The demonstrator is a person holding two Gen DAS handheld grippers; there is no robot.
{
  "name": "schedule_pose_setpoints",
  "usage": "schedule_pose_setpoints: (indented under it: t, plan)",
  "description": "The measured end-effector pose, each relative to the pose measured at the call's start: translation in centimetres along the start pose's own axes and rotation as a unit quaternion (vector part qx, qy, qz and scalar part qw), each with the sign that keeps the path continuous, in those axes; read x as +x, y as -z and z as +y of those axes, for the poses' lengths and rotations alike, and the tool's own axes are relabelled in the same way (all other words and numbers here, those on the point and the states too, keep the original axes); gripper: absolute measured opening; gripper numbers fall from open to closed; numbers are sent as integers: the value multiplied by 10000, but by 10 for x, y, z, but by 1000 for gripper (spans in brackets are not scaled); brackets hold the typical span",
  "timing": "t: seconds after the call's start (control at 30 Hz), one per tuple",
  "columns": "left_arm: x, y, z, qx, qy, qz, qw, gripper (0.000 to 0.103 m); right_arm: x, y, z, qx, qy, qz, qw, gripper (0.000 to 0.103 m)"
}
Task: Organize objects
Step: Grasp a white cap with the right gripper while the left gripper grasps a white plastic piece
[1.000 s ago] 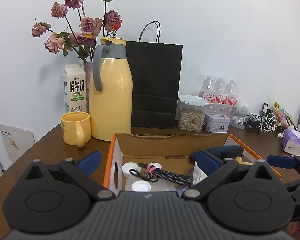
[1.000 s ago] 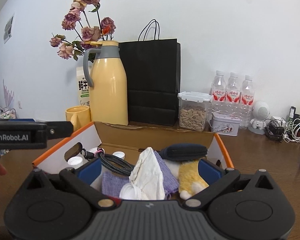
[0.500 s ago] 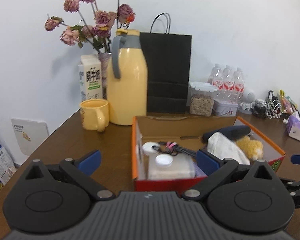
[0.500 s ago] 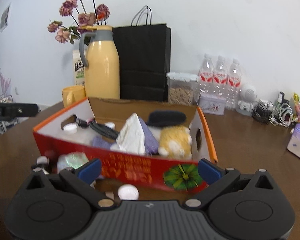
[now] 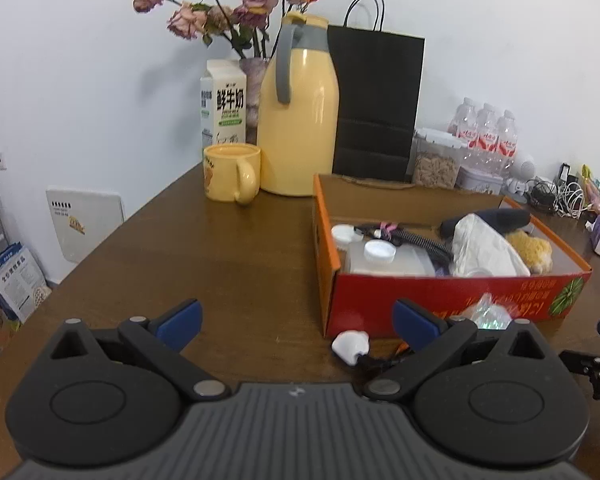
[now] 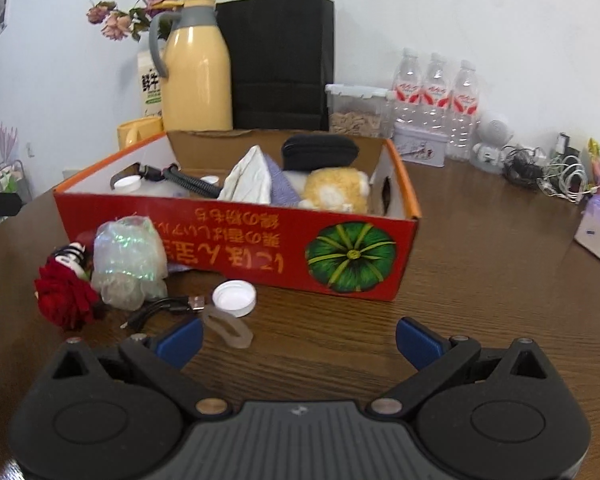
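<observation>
Both hand-held grippers, left (image 5: pixel 296 316) and right (image 6: pixel 298 338), hover low over the worktop (image 5: pixel 220 264) with fingers spread apart and empty. The red cardboard box (image 6: pixel 260 248) already holds bottles, cloths and a plush toy. Near its front wall lie loose items: a white bottle cap (image 6: pixel 234 298), a translucent clip (image 6: pixel 227 328), a black USB cable (image 6: pixel 168 307), a crumpled plastic bag (image 6: pixel 128 264) and a red fabric rose (image 6: pixel 66 294). Judged best: straddle one small item squarely, close on it, then lift clear of the box wall.

A red box (image 6: pixel 236 236) printed with a green pumpkin (image 6: pixel 350 256) sits near a yellow jug (image 6: pixel 196 76).
</observation>
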State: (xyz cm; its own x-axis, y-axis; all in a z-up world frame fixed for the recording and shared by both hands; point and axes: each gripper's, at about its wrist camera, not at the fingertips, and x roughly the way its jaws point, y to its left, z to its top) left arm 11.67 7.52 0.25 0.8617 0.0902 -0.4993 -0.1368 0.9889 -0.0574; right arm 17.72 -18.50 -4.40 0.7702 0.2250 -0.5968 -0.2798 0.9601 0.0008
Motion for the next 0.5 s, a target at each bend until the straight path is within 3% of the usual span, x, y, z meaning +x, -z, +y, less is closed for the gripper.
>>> schedule_pose_setpoints:
  t: [0.1, 0.27, 0.5]
  plan:
    - [0, 5, 3, -30, -45, 76, 10000, 103, 7, -4, 8, -104, -146, 56, 9998, 91]
    - [0, 8, 5, -69, -42, 151, 9999, 103, 22, -6, 20, -225, -383, 262, 9987, 68]
    - [0, 11, 4, -65, 33, 200, 9998, 103, 22, -5, 13, 32, -612, 189, 9979, 46]
